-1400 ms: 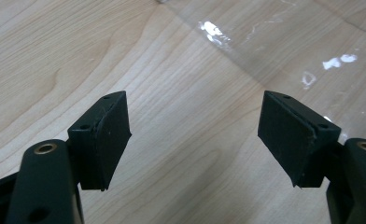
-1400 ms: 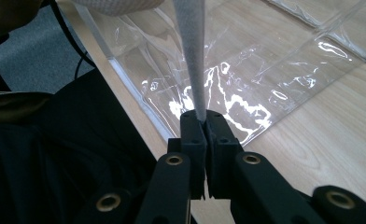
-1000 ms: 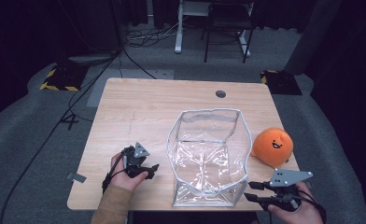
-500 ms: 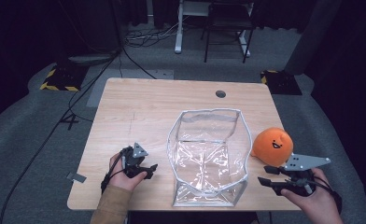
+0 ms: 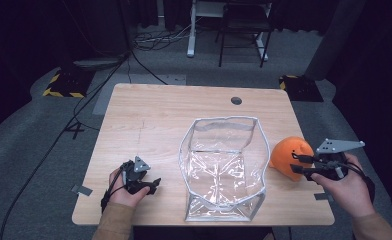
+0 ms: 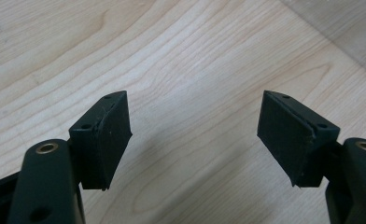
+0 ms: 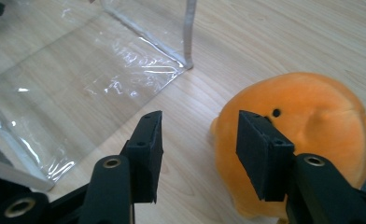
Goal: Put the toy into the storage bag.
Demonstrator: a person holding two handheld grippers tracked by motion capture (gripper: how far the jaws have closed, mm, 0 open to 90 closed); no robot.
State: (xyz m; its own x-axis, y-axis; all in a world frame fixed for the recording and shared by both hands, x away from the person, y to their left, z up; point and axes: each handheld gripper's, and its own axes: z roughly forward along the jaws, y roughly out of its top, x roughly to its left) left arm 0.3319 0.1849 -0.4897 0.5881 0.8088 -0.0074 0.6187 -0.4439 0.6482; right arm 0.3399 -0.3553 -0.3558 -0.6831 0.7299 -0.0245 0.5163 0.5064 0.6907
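A round orange plush toy with a dark stitched eye (image 5: pixel 288 157) sits near the right edge of the light wooden table (image 5: pixel 174 112), just beside the right wall of a clear plastic zip-up pouch with pale grey trim (image 5: pixel 224 170) that stands open in the middle of the table's near half. No brand, label or legible writing shows on the toy, the pouch or the table.

The right tongs (image 5: pixel 298 164), held in a person's hand at the near right corner, point at the toy's right flank. In the right gripper view the right tongs (image 7: pixel 197 149) stand partly open, with bare wood between the pads; one pad lies in front of the toy's face (image 7: pixel 307 135), though whether it touches the plush cannot be told. The pouch's corner and its flat clear side (image 7: pixel 92 88) lie to the left of the other pad. The jaws have just been opening, with nothing clamped between them.

The left tongs (image 5: pixel 154 184) rest low near the table's near left corner, pointing towards the pouch. In the left gripper view the left tongs (image 6: pixel 195 135) are wide open over bare wood grain.

Compared with a second ago, the right hand has travelled from the table's near edge up and outward to the toy's side; the left hand, the pouch and the toy have kept their places.
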